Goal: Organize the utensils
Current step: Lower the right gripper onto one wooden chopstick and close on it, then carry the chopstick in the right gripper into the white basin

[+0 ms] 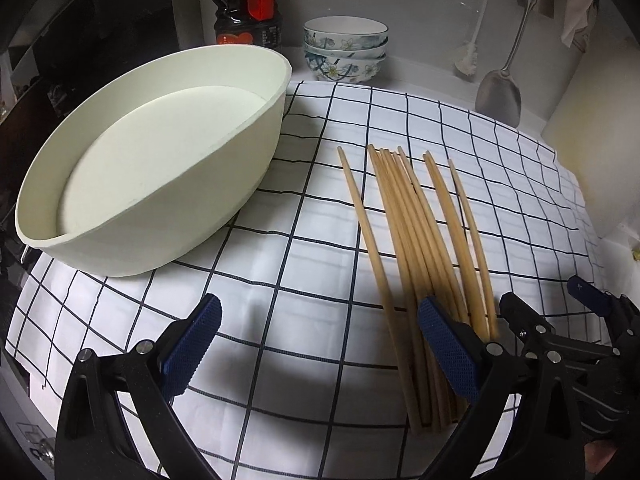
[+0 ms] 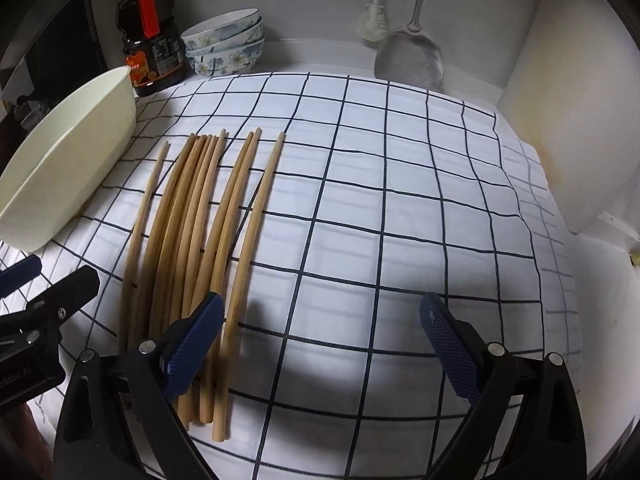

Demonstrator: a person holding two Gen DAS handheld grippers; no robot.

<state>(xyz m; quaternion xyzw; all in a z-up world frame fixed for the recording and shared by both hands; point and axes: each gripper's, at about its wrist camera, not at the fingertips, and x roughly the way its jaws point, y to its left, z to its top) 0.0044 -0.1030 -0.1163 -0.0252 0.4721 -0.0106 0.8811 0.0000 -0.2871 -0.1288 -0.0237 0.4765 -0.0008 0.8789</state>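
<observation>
Both handheld tools, the left gripper [image 1: 320, 344] and right gripper [image 2: 322, 340], hover spread wide and empty. Nothing looks sorted yet: the large cream oval plastic tub [image 1: 160, 168] holds nothing, and the loose wooden chopsticks [image 1: 420, 240] lie fanned on the checked cloth [image 1: 280, 280] beside it.

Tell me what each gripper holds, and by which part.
Nothing. The left gripper and the right gripper are both open and empty. The chopsticks lie loose on the cloth.

A grey wall [image 2: 320, 8] backs a counter under a white black-gridded cloth [image 2: 400, 208], brightly lit.
</observation>
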